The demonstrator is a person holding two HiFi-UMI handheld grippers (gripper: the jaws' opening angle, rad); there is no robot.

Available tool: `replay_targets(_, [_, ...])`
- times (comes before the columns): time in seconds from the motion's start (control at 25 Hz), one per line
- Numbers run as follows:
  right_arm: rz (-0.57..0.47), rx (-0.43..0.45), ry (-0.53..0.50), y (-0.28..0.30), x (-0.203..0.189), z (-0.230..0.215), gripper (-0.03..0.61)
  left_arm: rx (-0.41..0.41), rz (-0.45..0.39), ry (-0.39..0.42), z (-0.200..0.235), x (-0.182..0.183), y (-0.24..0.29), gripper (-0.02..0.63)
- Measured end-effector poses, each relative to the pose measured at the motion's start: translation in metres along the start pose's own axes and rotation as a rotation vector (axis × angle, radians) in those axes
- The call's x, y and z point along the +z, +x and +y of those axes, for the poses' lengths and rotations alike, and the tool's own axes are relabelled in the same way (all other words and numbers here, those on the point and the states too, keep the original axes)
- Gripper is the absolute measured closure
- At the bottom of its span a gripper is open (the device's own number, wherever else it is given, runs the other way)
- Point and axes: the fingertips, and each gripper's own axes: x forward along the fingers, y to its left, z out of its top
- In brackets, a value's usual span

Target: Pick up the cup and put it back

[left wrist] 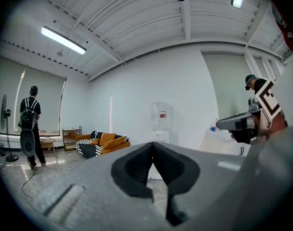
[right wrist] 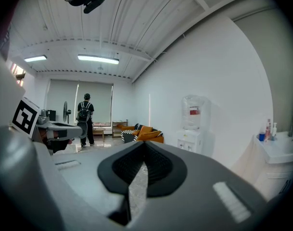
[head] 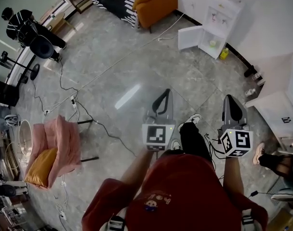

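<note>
While you stand on the grey tiled floor (head: 127, 71), you hold both claws out ahead of you, level and pointing at 12 o'clock, side by side but apart. The left claw (left wrist: 152, 146) has its jaws pressed together at the tips with nothing between them. The right claw (right wrist: 145, 146) is likewise closed and empty, its ribbed pads meeting along a thin seam.

The cup cannot be picked out in any view.

In the head view, an orange sofa (head: 153, 1) with a black-and-white striped throw (head: 115, 1) lies at 12 o'clock. A white water dispenser (head: 216, 18) stands against the wall at 1 o'clock, its lower door swung open, with a yellow bottle (head: 224, 53) on the floor just beside it. A white tabletop (head: 276, 81) carrying small bottles sits at 3 o'clock. At 9 o'clock a pink chair (head: 59, 143) holds a mustard cushion (head: 40, 165), and black cables (head: 96, 124) trail across the floor near it. A person in black (head: 21, 23) wearing a backpack stands at 10 o'clock, well apart from you, by the window.
</note>
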Motion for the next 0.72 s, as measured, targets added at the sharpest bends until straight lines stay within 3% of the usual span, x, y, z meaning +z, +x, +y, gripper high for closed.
replay_targets(0.36, [-0.001,0.006,0.032,0.044,-0.002,-0.014,0.577,0.009,0.011,0.015,0.02,0.001,0.043,0.612])
replay_targets(0.72, [0.006,-0.04,0.086,0.12,-0.004,-0.053,0.577,-0.037,0.02,0.028,0.039,0.005,0.129,0.612])
